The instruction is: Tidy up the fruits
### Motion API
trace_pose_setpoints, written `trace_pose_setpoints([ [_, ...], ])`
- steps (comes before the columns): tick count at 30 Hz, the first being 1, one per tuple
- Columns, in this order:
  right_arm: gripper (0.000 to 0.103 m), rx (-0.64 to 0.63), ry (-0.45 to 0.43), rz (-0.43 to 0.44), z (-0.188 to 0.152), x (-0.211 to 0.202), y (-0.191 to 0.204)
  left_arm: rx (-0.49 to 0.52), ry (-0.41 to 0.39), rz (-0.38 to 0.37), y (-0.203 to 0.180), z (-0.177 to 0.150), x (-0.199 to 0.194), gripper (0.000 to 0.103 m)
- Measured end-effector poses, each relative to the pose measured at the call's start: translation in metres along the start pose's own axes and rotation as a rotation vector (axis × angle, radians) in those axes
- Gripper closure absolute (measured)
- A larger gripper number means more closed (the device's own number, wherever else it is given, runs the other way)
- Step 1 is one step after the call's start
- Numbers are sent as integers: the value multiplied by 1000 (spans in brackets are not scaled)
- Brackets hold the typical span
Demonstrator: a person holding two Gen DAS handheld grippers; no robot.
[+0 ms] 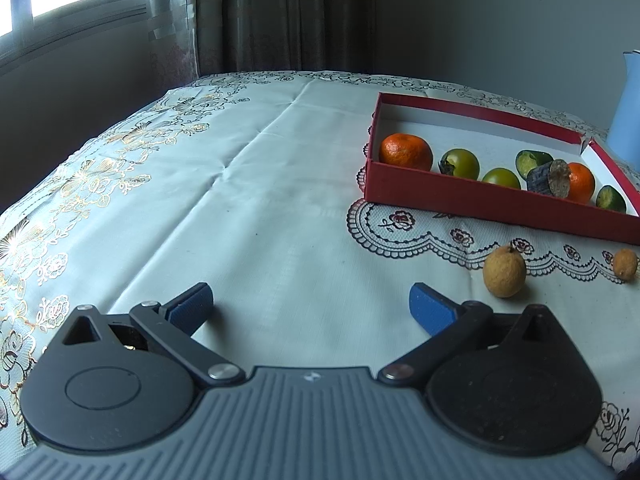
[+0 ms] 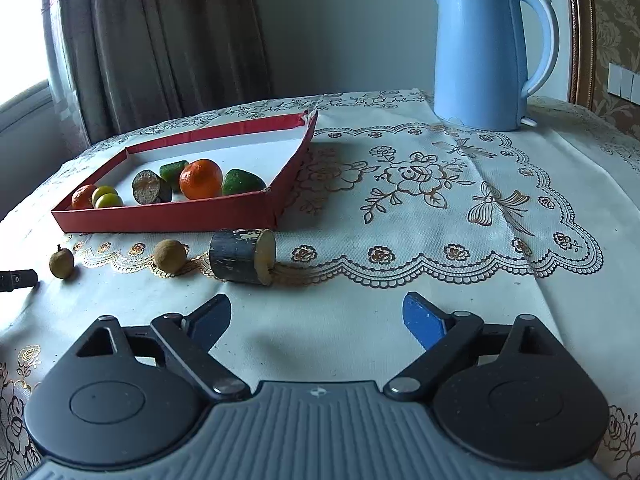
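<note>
A red tray (image 1: 472, 200) (image 2: 168, 216) holds two oranges (image 1: 406, 151) (image 2: 201, 179), several green fruits (image 1: 460, 163) (image 2: 242, 182) and a dark cut stalk piece (image 1: 549, 179) (image 2: 149, 188). On the cloth in front of it lie two tan longans (image 1: 504, 274) (image 1: 625, 264) (image 2: 170, 257) (image 2: 61, 263) and a second dark stalk piece (image 2: 242, 256). My left gripper (image 1: 310, 304) is open and empty, left of the nearer longan. My right gripper (image 2: 316, 316) is open and empty, just short of the stalk piece.
A blue electric kettle (image 2: 486, 54) (image 1: 626, 108) stands at the back right of the table. The tablecloth (image 1: 248, 184) drops off at the left edge. Curtains and a window are behind. The left gripper's tip (image 2: 16, 279) shows at the far left.
</note>
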State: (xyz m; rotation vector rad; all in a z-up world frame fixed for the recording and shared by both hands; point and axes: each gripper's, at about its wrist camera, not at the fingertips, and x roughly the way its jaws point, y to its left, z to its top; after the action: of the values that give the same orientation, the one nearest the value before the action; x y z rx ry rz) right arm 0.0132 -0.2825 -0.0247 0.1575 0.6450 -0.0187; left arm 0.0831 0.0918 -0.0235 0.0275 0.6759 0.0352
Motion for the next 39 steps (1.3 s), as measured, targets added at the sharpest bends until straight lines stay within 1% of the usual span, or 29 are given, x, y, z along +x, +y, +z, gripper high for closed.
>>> trace_pose_setpoints([
  [19,7,48,-14,53,0,-2,-9,161,-67,131,-29,-1,-10,0],
  [24,6,52,-14,60,0,-2,-10,172,-98,84,-43,5,-24,0],
  [30,6,58,-16,67,0,-2,-11,213,-114,35,-70,14,-36,0],
  [35,6,58,-16,68,0,-2,-11,247,-121,9,-88,15,-35,0],
  [39,5,59,-16,71,0,-2,-11,251,-115,-4,-92,15,-27,0],
])
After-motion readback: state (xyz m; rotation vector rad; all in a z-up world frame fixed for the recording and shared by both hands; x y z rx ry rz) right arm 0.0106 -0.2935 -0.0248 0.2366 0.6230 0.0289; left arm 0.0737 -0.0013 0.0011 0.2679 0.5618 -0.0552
